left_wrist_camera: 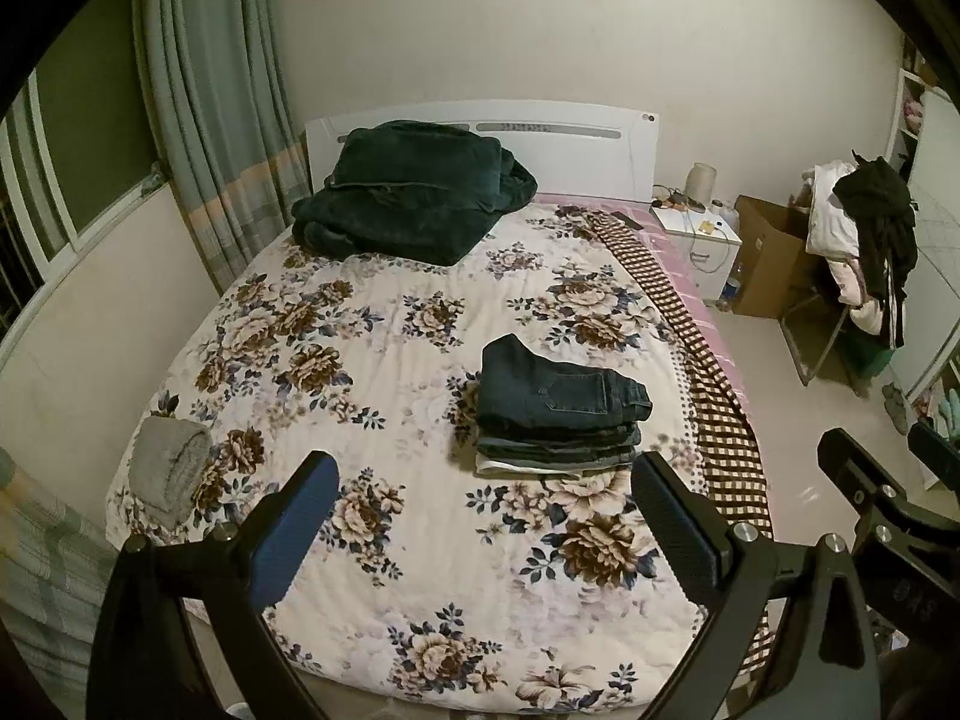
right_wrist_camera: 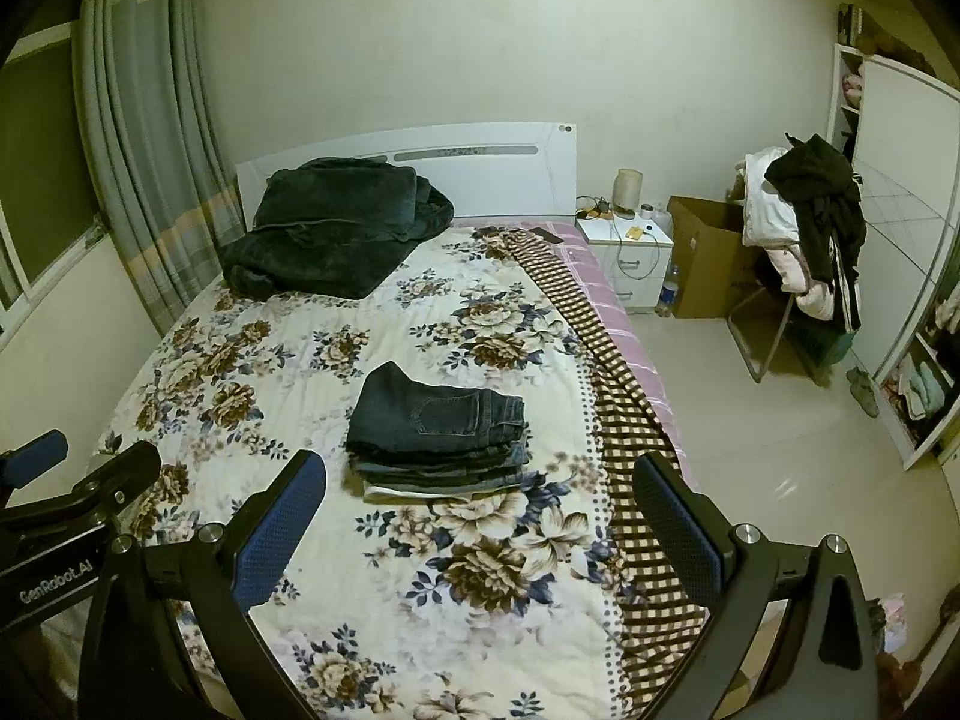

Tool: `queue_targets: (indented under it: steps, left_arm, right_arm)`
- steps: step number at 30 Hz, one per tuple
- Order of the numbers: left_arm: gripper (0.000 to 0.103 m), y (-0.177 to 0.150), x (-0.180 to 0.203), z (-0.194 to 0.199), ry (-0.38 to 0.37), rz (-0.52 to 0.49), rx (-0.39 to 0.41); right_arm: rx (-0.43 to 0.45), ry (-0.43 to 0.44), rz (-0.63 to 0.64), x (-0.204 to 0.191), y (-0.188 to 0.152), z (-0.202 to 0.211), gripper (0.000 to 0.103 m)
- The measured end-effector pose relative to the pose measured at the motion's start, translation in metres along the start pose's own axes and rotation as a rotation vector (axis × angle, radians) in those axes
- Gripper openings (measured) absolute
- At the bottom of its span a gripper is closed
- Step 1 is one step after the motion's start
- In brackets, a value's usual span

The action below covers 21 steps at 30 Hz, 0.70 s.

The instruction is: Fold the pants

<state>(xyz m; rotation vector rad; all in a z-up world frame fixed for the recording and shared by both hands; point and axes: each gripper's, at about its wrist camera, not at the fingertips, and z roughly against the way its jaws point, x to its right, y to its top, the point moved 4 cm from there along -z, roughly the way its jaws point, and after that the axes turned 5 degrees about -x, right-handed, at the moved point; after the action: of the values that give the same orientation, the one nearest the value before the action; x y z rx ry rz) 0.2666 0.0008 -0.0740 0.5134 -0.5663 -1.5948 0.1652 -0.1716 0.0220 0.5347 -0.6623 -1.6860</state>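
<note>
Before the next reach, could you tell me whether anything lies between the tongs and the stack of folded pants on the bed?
Nothing visible does. Only bare floral quilt lies between the open right tongs and the stack of folded pants, and likewise ahead of the open left tongs. The grey rolled cloth sits well off to the left.

Both views are dim, lit by indoor light from above with a yellow-green cast. The wall (left_wrist_camera: 540, 30) is evenly lit, without hard glare. Faint bright reflections show on the floor (right_wrist_camera: 786, 486) beside the bed. The folded pants (left_wrist_camera: 558, 408) cast a soft shadow on the bedspread (left_wrist_camera: 372, 348). Fisheye distortion bends the curtain (right_wrist_camera: 138, 120) and the wardrobe (right_wrist_camera: 900, 240) toward the frame edges. The corners are black. The picture is slightly soft and grainy, and detail in the dark blanket (left_wrist_camera: 408, 192) is lost.
</note>
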Motion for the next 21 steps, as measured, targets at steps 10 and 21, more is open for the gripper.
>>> queue_targets:
  steps: [10,21]
  left_arm:
    - [0.1,-0.006,0.003,0.009,0.021,0.026,0.022]
    - [0.1,-0.008,0.003,0.014,0.027,0.029,0.032]
  right_arm:
    - [0.008,-0.003,-0.006,-0.002,0.0,0.002,0.103]
    - [0.016,-0.006,-0.013,-0.005,-0.003,0.007,0.103]
